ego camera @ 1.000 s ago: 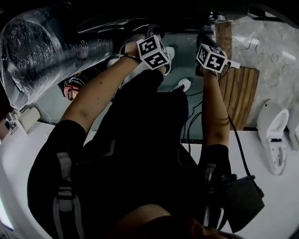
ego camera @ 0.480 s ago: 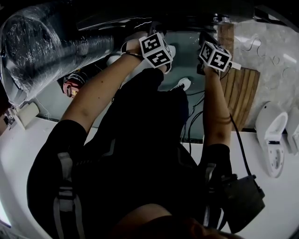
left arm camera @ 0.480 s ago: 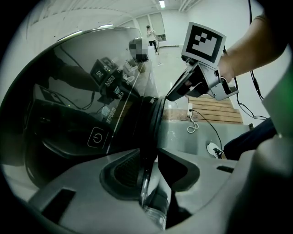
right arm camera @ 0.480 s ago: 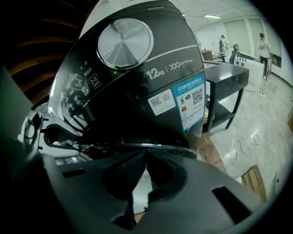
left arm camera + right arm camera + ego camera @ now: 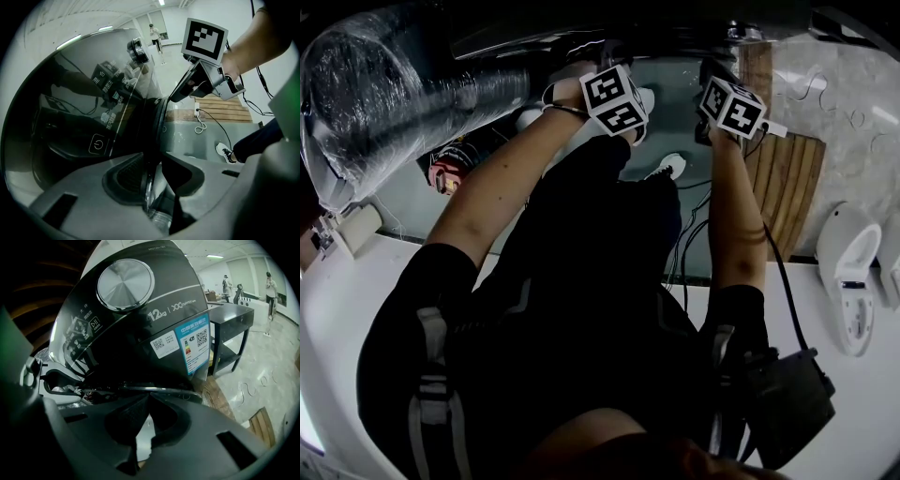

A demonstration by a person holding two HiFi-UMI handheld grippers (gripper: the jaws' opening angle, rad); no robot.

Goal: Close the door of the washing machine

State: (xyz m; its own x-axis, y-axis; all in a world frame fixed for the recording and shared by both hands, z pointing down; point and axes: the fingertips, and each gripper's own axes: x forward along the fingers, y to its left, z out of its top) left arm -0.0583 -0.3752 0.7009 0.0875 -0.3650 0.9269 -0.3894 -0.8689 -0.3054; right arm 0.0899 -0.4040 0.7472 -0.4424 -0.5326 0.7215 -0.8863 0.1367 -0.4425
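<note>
The washing machine [image 5: 140, 329] is dark and glossy, with a round silver knob [image 5: 125, 284] and a 12 kg label. In the left gripper view the thin curved edge of its door [image 5: 157, 122] runs straight between the pads of my left gripper [image 5: 152, 161], which is shut on it. My right gripper [image 5: 148, 396] is shut, its tips meeting right at the door's dark rim [image 5: 164, 390]. From the left gripper view that right gripper [image 5: 180, 93] reaches the same edge higher up. In the head view both marker cubes [image 5: 615, 98] [image 5: 731, 105] sit at the machine's dark top; the fingertips are hidden.
A large plastic-wrapped clear cylinder [image 5: 384, 103] bulges at the left in the head view. Wooden boards [image 5: 787, 178] and cables [image 5: 220, 126] lie on the floor to the right. A black table [image 5: 232, 329] stands behind the machine. The person's shoe [image 5: 222, 152] is near the machine.
</note>
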